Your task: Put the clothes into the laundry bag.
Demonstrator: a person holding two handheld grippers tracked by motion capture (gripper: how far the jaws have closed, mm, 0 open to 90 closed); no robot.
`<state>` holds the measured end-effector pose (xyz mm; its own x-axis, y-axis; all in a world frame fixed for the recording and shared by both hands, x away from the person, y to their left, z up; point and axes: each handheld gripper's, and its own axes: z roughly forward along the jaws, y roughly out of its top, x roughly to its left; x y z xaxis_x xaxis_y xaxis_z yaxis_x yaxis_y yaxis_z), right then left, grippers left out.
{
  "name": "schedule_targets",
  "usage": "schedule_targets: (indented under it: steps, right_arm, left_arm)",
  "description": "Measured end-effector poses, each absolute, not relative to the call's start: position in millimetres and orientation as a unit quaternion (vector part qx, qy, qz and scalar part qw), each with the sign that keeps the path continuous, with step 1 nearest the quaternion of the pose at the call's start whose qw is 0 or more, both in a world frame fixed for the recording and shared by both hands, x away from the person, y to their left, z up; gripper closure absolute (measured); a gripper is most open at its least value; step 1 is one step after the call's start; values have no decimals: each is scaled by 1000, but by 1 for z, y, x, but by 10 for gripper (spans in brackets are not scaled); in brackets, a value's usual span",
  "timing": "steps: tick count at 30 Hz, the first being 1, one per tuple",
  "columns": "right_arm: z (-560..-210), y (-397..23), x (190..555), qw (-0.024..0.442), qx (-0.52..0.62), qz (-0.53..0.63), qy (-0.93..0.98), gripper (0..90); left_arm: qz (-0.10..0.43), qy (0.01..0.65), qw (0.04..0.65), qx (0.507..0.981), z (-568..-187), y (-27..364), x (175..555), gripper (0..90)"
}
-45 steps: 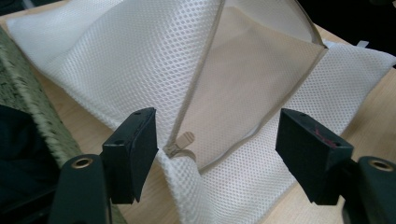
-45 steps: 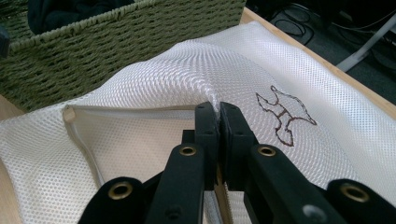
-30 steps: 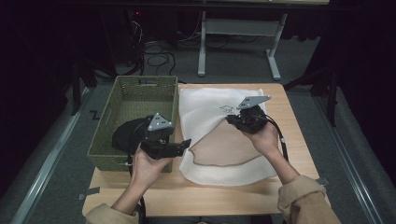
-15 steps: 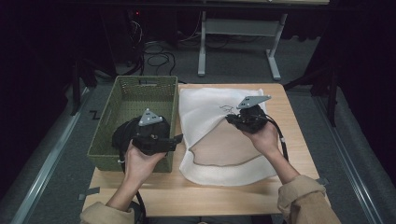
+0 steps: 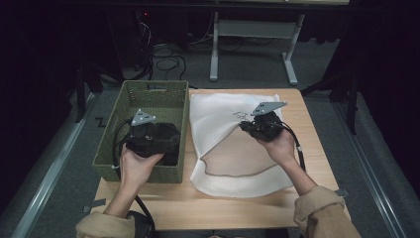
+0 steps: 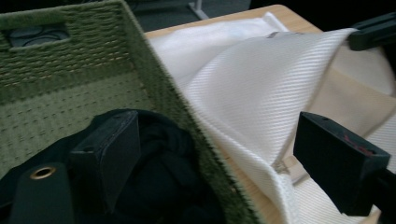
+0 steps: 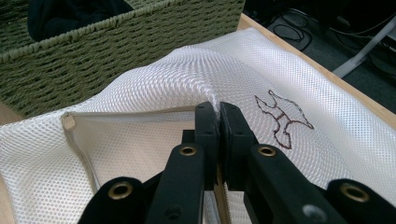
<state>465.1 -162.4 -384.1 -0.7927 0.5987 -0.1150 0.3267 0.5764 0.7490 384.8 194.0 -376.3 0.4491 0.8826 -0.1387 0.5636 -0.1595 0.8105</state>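
White mesh bag [image 5: 233, 144] lies on the table [image 5: 198, 203] beside the green basket [image 5: 161, 96], its upper layer lifted open by the right gripper [image 5: 246, 127]; the right gripper view shows those jaws pinched together on the bag's edge [image 7: 212, 105], next to a small brown animal outline. From above, the left gripper [image 5: 171, 141] hangs over the basket, and its own view shows its jaws [image 6: 205, 158], which have just been opening, standing wide apart astride the basket wall, one over the dark cloth [image 6: 159, 186] inside, the other over the bag, gripping nothing.
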Motion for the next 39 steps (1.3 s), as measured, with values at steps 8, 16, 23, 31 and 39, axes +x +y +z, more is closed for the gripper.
schedule_targets:
  steps: [8, 16, 23, 31, 39]
  right_arm:
    - [-384, -161, 466, 181, 266, 375, 869, 877]
    - [-384, -159, 465, 183, 263, 376, 870, 876]
    - [-384, -158, 467, 185, 262, 371, 872, 876]
    - [-382, -156, 468, 187, 260, 366, 874, 873]
    - [-385, -155, 470, 192, 261, 362, 874, 871]
  left_arm:
    - [168, 526, 410, 726, -384, 211, 400, 106]
    - [168, 539, 377, 734, -394, 214, 411, 75]
    - [146, 546, 355, 745, -406, 212, 427, 52]
    - [125, 565, 336, 743, -420, 216, 441, 15]
    - [123, 572, 319, 745, -427, 221, 445, 0]
